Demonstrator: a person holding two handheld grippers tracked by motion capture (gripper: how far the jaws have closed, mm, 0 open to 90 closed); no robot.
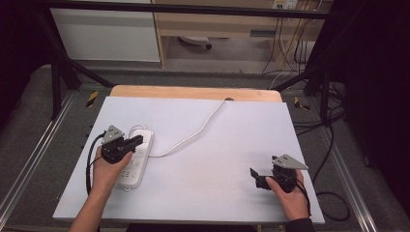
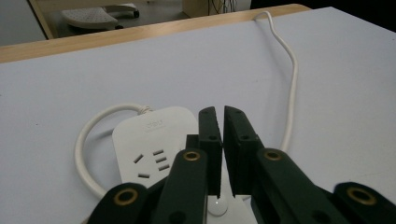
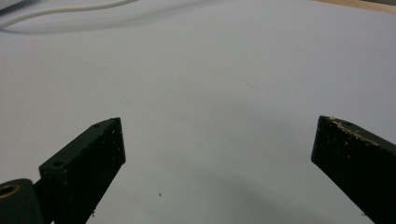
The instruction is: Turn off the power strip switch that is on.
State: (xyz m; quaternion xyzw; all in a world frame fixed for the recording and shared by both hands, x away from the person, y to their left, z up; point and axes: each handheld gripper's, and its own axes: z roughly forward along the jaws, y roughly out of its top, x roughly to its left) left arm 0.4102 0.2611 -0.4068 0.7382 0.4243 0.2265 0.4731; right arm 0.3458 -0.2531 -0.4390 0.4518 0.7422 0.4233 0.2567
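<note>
The white power strip (image 2: 156, 140), lying on the surface directly under the clenched, empty left tongs (image 2: 223, 114), is judged light, rigid and smooth (likely slippery), best taken across its narrow sides, while the right tongs (image 3: 217, 140) are held released.

White table (image 1: 208, 145), power strip (image 1: 138, 162), cord (image 1: 193, 135)

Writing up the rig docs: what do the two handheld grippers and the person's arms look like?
Both are black two-jaw units. The left gripper and right gripper each carry a grey three-cornered plate on top and trail a black cable. The jaws are flat black blocks with small screw holes, on links with brass-coloured pivot rings. The right gripper's jaws look dusty and scuffed. A dark sleeve cuff shows at the right wrist.
</note>
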